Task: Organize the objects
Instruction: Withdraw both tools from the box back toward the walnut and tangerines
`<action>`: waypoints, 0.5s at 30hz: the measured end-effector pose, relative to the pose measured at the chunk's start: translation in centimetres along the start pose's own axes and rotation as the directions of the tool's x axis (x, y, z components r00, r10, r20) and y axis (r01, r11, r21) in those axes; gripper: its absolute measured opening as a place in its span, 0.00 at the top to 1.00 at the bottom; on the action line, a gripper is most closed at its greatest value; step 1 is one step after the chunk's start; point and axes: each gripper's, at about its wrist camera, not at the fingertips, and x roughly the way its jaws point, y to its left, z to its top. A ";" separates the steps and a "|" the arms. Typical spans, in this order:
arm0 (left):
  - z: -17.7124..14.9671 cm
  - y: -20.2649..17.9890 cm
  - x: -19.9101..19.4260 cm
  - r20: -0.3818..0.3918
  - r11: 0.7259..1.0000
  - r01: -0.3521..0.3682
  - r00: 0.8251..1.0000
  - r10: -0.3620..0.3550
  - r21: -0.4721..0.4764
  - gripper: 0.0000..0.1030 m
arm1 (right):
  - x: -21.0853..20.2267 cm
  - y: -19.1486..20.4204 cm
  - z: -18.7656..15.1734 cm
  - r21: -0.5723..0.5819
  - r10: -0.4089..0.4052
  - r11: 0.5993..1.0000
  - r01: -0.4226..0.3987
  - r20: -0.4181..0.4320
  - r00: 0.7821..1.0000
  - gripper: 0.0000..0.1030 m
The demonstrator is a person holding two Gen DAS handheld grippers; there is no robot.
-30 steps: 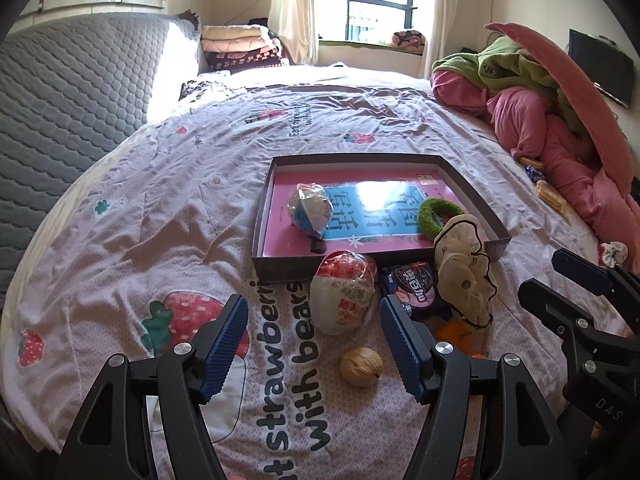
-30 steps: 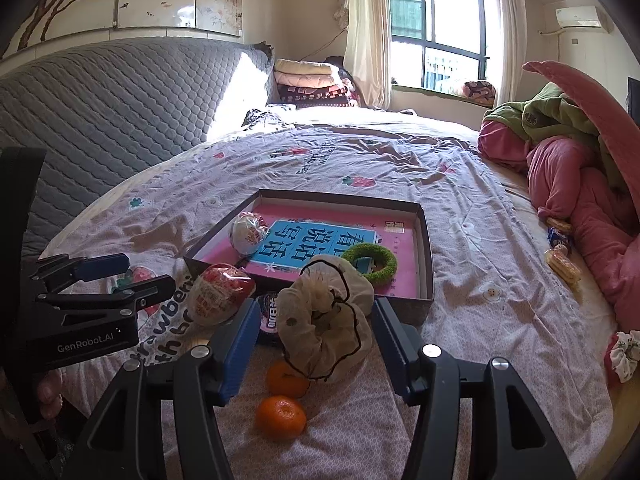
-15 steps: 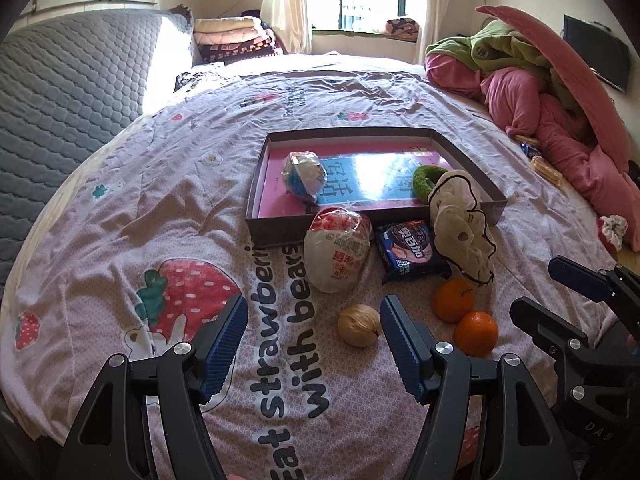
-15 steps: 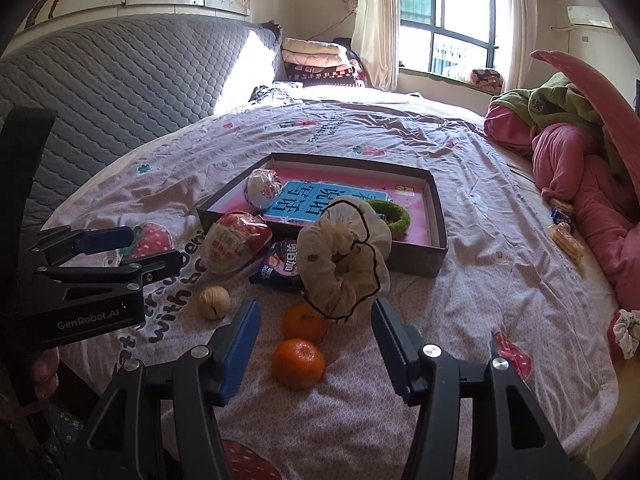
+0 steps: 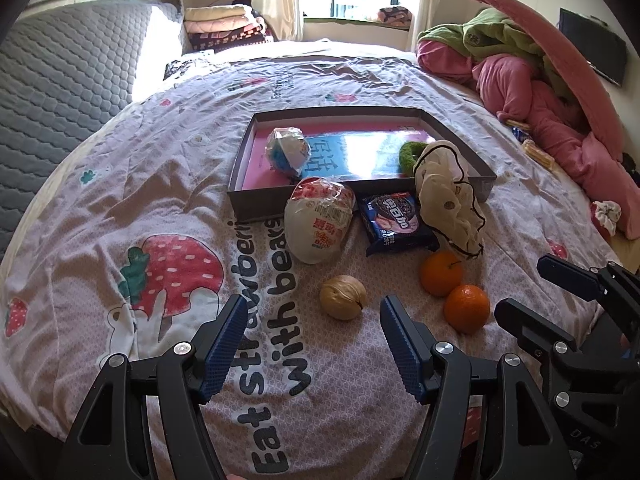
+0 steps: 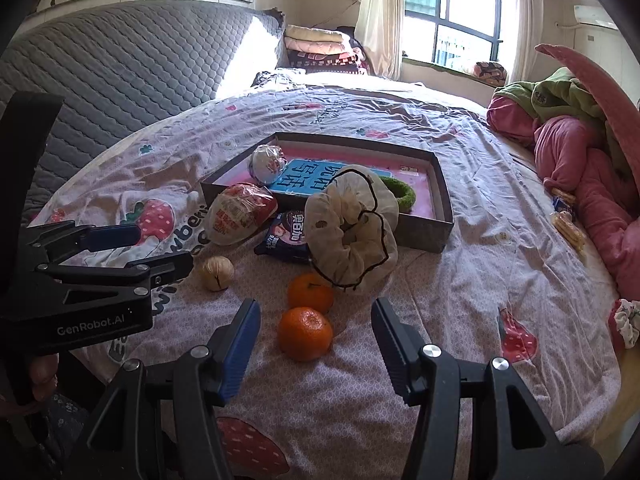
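A shallow grey box (image 5: 260, 204) (image 6: 440, 204) with a pink and blue floor lies on the bed. It holds a small wrapped egg (image 5: 288, 152) and a green ring (image 5: 408, 152). In front of it lie a large red-and-white wrapped egg (image 5: 318, 222) (image 6: 238, 214), a dark biscuit pack (image 5: 394, 218), a cream scrunchie (image 5: 448, 196) (image 6: 352, 228), two oranges (image 5: 466, 308) (image 6: 306, 332) and a walnut (image 5: 343, 297) (image 6: 217, 273). My left gripper (image 5: 312, 314) is open, just short of the walnut. My right gripper (image 6: 314, 316) is open, straddling the nearer orange.
The bedsheet (image 5: 160, 184) has strawberry prints and lettering. A grey quilted headboard (image 5: 60, 80) is at the left. Pink and green bedding (image 5: 552, 92) is piled at the right, with snack packs (image 6: 566, 220) beside it. Folded blankets (image 5: 224, 28) sit by the window.
Both grippers have drawn back toward me from the box. The walnut and oranges have come into full view ahead of the fingers. The objects have not moved.
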 end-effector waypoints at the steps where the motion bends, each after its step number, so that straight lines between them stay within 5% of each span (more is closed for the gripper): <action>1: -0.1 -0.1 0.0 -0.002 1.000 0.001 1.000 -0.001 0.002 0.32 | 0.0 0.0 -0.1 0.000 0.000 1.000 0.000 -0.002 1.000 0.44; 15: -0.8 -0.8 0.0 -0.020 1.000 0.004 1.000 -0.003 0.028 0.32 | 0.3 0.3 -1.0 -0.008 -0.005 1.000 0.005 -0.031 1.000 0.44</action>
